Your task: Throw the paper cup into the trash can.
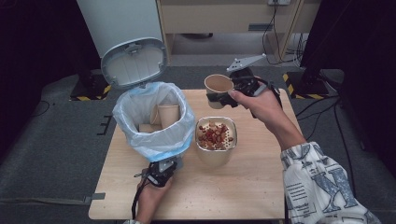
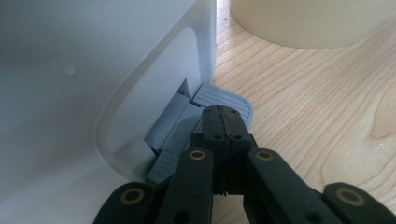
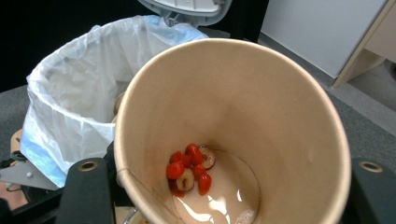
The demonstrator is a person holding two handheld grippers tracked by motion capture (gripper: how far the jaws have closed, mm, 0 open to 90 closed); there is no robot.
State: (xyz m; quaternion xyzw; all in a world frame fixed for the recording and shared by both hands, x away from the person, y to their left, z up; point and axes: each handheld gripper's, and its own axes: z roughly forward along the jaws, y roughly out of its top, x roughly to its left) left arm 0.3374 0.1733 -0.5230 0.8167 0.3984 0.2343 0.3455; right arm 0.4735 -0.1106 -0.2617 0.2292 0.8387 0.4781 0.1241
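Note:
My right gripper [image 1: 223, 96] is shut on a tan paper cup [image 1: 218, 84], holding it above the table's far edge. In the right gripper view the cup [image 3: 261, 107] tilts toward the camera between the jaws of the right gripper [image 3: 231, 189], with a few red fruit pieces [image 3: 189, 168] and a little liquid at its bottom. My left gripper [image 1: 161, 173] is shut at the foot of a white pedal bin [image 1: 154, 140]. Its closed jaws of the left gripper [image 2: 219, 114] rest on the bin's grey pedal [image 2: 224, 97]. The bin's lid [image 1: 134, 63] stands open.
The bin holds a pale blue bag [image 3: 70, 98] with paper cups [image 1: 168, 114] inside. A tan bowl [image 1: 200, 144] with a strainer of red and brown pieces [image 1: 215, 134] stands right of the bin. The wooden table [image 1: 252, 182] ends close behind the held cup.

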